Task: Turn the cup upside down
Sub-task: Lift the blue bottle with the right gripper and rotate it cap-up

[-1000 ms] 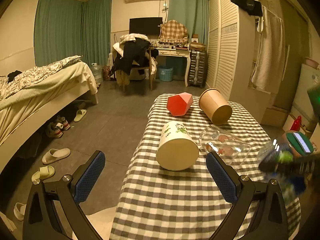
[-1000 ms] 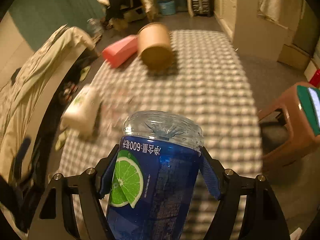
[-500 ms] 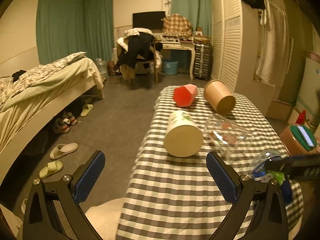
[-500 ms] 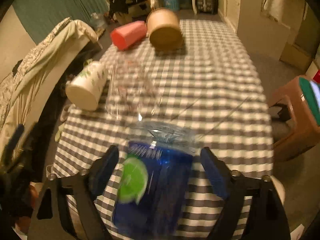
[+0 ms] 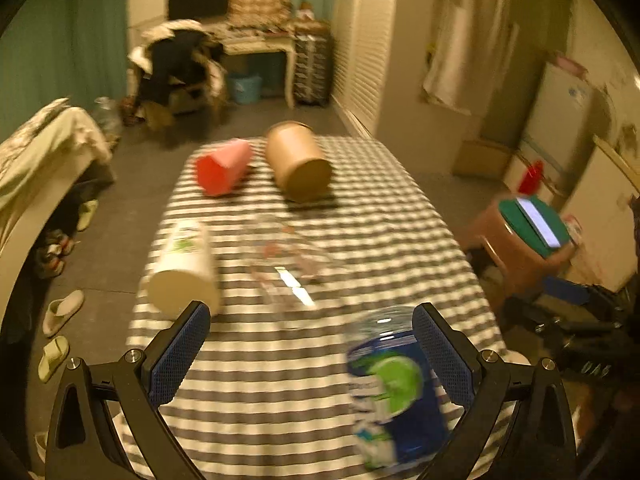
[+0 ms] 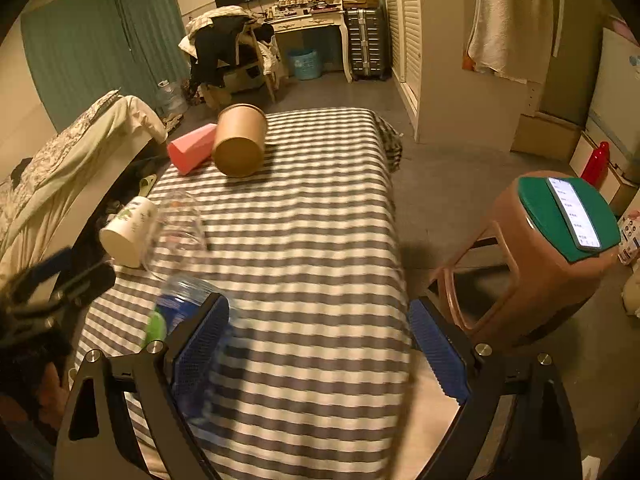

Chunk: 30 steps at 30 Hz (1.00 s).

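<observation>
A clear plastic cup with a blue lime label (image 5: 394, 390) stands upside down near the front of the checked table (image 5: 360, 208). It also shows in the right wrist view (image 6: 176, 308), left of the right gripper's left finger. My left gripper (image 5: 312, 356) is open and empty, with the blue cup just inside its right finger. My right gripper (image 6: 320, 344) is open and empty, off to the cup's right. A white cup (image 5: 186, 270), a clear glass cup (image 5: 288, 264), a red cup (image 5: 222, 168) and a brown paper cup (image 5: 298, 164) lie on their sides.
A brown stool with a green top and a phone (image 6: 560, 216) stands right of the table. A bed (image 6: 60, 168) runs along the left, with slippers (image 5: 60, 312) on the floor. A desk and chair (image 6: 240, 52) are at the back.
The right gripper has opened and let go of the blue cup, which now stands on the table, and has drawn back to the right. The left gripper has swung right toward the cup.
</observation>
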Available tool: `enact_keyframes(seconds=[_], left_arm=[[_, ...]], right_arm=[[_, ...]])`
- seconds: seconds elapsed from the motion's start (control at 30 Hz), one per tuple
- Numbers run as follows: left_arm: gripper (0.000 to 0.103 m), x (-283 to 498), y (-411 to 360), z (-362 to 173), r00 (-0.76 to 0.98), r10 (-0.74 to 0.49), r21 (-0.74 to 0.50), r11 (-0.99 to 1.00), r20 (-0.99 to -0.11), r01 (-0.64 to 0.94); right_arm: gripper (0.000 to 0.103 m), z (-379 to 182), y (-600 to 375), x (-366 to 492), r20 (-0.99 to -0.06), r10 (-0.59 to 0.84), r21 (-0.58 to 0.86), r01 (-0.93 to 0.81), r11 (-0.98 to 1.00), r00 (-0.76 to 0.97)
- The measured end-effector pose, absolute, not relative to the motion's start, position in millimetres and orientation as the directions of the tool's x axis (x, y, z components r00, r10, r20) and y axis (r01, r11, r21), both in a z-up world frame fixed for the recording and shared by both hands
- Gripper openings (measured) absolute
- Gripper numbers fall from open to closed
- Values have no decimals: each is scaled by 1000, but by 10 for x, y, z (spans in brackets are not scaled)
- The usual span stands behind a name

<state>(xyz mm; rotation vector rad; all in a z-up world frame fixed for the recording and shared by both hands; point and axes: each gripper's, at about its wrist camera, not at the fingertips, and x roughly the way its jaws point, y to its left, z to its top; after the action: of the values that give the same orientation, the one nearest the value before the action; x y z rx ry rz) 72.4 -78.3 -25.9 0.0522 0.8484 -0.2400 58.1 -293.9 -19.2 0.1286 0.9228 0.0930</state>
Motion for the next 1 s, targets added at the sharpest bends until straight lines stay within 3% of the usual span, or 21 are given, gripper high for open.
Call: enact_keyframes(seconds=[0.27, 0.6, 0.63, 0.7, 0.83, 1.0], left_arm=[[103, 1023, -1376, -521, 457, -148, 13, 943, -877, 331], [99, 1219, -1578, -850, 346, -101, 42, 923, -933, 383], [98, 1219, -1580, -875, 337, -101, 40, 921, -936, 387], [75, 1222, -1587, -914, 317, -99, 37, 917, -943, 397], [74, 1226, -1549, -834, 329, -133, 14, 913, -935, 407], [74, 1122, -1497, -460, 479, -171, 50, 909, -861, 414]], right_arm=[[92, -533, -3325, 579, -798, 175, 216, 3, 976, 577], [92, -824, -3530, 620, -807, 210, 275, 37, 961, 552], [92, -826, -3546, 612, -806, 210, 277, 40, 960, 554], [92, -830, -3572, 605, -803, 208, 280, 45, 959, 558], [92, -812, -3574, 606, -802, 198, 277, 57, 959, 564], [92, -759, -3506, 591, -799, 188, 262, 49, 964, 572]])
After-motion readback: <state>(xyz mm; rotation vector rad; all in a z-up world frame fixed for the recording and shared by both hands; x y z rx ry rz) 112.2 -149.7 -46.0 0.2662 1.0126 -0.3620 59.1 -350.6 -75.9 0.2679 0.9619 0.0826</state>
